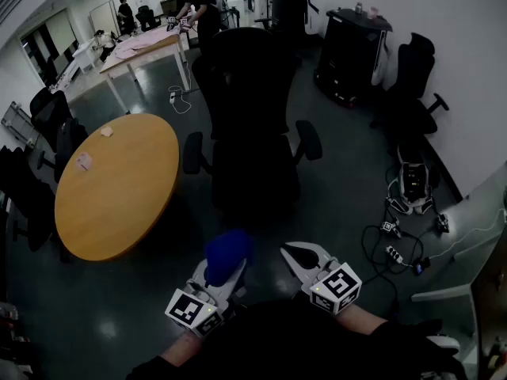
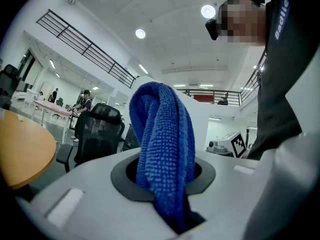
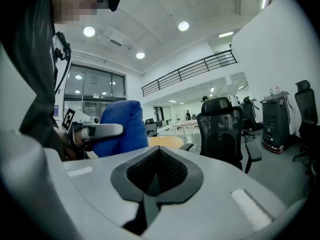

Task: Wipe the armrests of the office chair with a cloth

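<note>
Holding phase, wipe not yet begun, by my read. L gripper (image 2: 165,181) is clamped tight on the blue cloth (image 2: 162,134); cloth is bunched and sticks up out of the jaws. R gripper (image 3: 154,176) has jaws fully together, nothing btwn them. Both sit low, close to the body, well apart from the office chair (image 1: 253,133), which stands ahead, beside the round table (image 1: 111,184). Armrests: table-side one (image 1: 192,153) and the opposite one (image 1: 309,139), no cloth on either.

Next move prob needs: L fwd to an armrest, cloth face on the pad top, not the jaw tips. Chair may swivel under pressure, so R could brace it.
</note>
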The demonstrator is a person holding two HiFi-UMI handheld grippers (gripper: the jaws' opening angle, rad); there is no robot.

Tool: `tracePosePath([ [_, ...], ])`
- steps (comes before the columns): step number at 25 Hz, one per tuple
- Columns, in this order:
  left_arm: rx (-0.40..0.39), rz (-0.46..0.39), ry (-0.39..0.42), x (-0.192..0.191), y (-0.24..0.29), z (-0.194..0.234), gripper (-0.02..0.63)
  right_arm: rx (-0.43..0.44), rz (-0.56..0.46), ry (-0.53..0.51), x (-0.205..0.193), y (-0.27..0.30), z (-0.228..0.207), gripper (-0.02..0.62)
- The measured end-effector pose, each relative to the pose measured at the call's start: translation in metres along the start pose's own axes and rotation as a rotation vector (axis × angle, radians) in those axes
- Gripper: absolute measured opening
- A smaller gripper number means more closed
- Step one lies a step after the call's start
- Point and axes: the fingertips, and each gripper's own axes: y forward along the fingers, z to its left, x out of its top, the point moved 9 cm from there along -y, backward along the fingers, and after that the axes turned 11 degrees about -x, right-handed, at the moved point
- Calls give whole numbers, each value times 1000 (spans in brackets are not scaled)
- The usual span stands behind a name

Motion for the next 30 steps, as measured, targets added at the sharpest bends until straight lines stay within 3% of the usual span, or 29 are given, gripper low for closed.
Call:
tracePosePath([
  [14,26,27,-10,-2,19,-11,109,32,7,34,-8,-5,-19,5],
  [30,88,81,2,-11,96,-20,109,97,26,91,-12,-11,-98,5],
])
